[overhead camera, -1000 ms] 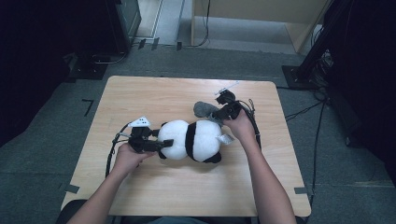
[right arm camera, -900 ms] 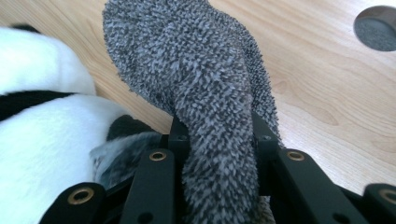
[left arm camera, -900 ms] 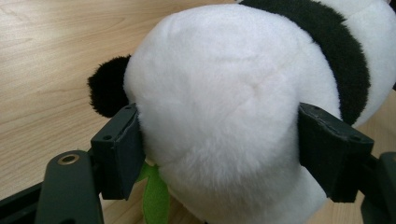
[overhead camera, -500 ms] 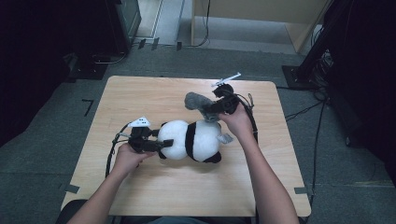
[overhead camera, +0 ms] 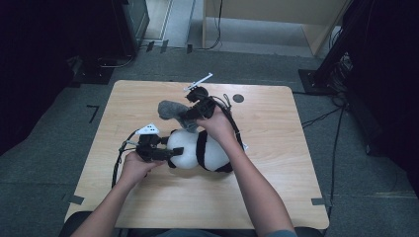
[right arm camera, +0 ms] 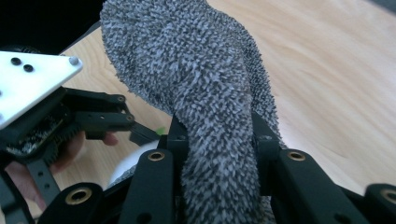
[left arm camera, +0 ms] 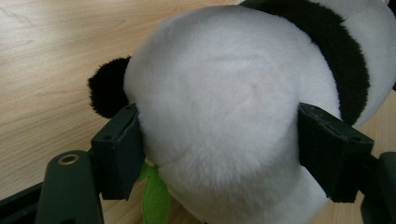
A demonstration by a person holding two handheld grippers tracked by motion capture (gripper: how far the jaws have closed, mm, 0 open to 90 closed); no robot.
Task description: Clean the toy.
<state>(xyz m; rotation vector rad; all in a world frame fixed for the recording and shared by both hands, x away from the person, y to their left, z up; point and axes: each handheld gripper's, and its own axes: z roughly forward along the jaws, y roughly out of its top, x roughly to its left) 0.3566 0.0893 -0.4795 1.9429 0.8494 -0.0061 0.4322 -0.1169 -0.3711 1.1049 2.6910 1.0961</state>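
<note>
I am clamping my left claw (left arm camera: 219,154) around the soft, squashy black-and-white plush panda's (left arm camera: 224,102) head while my right claw (right arm camera: 215,154) is pinching the floppy grey fuzzy sock (right arm camera: 205,88).

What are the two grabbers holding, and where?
The left gripper squeezes the panda by the sides of its round white end. The right gripper pinches the grey fuzzy sock around its narrow part, lifted above the table.

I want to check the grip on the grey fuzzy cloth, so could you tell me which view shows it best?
The right gripper view: the grey fuzzy cloth sits close up, pinched in the right gripper. The high view shows it small, lifted above the plush panda. The left gripper view shows the left gripper clasping the panda instead.
</note>
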